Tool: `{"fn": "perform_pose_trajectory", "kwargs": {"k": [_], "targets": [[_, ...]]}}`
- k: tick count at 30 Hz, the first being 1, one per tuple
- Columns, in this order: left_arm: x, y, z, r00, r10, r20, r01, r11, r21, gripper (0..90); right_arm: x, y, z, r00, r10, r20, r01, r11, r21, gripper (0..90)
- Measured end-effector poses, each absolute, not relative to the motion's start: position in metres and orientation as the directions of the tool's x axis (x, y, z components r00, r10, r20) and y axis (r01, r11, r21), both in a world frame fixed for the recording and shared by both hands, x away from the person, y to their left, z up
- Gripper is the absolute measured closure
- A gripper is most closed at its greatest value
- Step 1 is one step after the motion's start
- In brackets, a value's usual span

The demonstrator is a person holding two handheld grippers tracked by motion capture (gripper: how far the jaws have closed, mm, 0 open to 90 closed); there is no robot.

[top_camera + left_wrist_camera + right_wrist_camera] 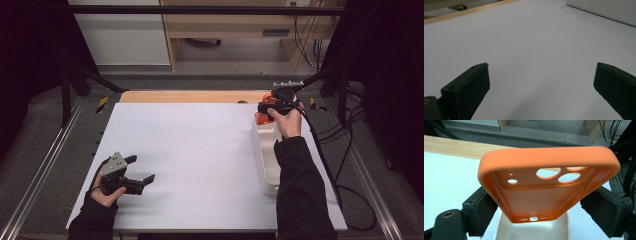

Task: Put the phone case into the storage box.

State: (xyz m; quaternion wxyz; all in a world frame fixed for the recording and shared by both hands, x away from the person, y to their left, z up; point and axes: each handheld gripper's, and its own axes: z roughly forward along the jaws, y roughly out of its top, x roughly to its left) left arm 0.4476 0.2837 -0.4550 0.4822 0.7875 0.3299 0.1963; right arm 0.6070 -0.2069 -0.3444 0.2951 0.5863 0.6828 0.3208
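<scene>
A white table (200, 150) with a wooden strip along its far edge takes up the middle of the high view, with dark floor, metal rails and loose cables around it and pale cabinets beyond. Along the table's right side stands a long white tray (267, 160), its length running away from the person; the person's dark right sleeve (300, 190) lies over its right rim and hides part of it. Nothing else lies on the open table surface between the two hands. At the tray's far end the right gripper (265, 107) holds an orange phone case (546, 182) above the tray. In the right gripper view the case sits between the two black jaws, its open inside facing the camera, its camera cut-outs toward the far end and its charging-port slot at the near end, with the white tray directly below it. The jaws press on the case's two long sides, one on each, so the grip spans the case's width. The left gripper (142, 172) rests low over the near left part of the table, well apart from the tray and the case. Its jaws stand wide apart, with only bare white table between them.
</scene>
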Motion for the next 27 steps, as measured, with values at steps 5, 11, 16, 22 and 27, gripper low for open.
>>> {"fn": "perform_pose_trajectory", "kwargs": {"k": [5,11,16,22,27], "targets": [[0.448,0.283,-0.455,0.707,0.707,-0.006,0.330,-0.323,0.887,0.1,0.612,-0.207,-0.352,-0.120,0.993,-0.021,0.632,0.093,0.770,15.3],[0.448,0.282,-0.456,0.709,0.705,-0.004,0.331,-0.328,0.885,0.1,0.615,-0.206,-0.358,-0.107,0.994,-0.017,0.644,0.082,0.760,15.3],[0.448,0.281,-0.456,0.711,0.703,-0.001,0.332,-0.334,0.882,0.1,0.619,-0.204,-0.365,-0.103,0.995,-0.016,0.657,0.081,0.750,15.3],[0.448,0.280,-0.457,0.713,0.701,-0.001,0.332,-0.337,0.881,0.1,0.622,-0.202,-0.371,-0.103,0.994,-0.026,0.667,0.088,0.740,15.3],[0.448,0.281,-0.457,0.713,0.701,0.000,0.331,-0.336,0.882,0.1,0.624,-0.200,-0.377,-0.104,0.994,-0.026,0.674,0.090,0.733,15.3]]}}
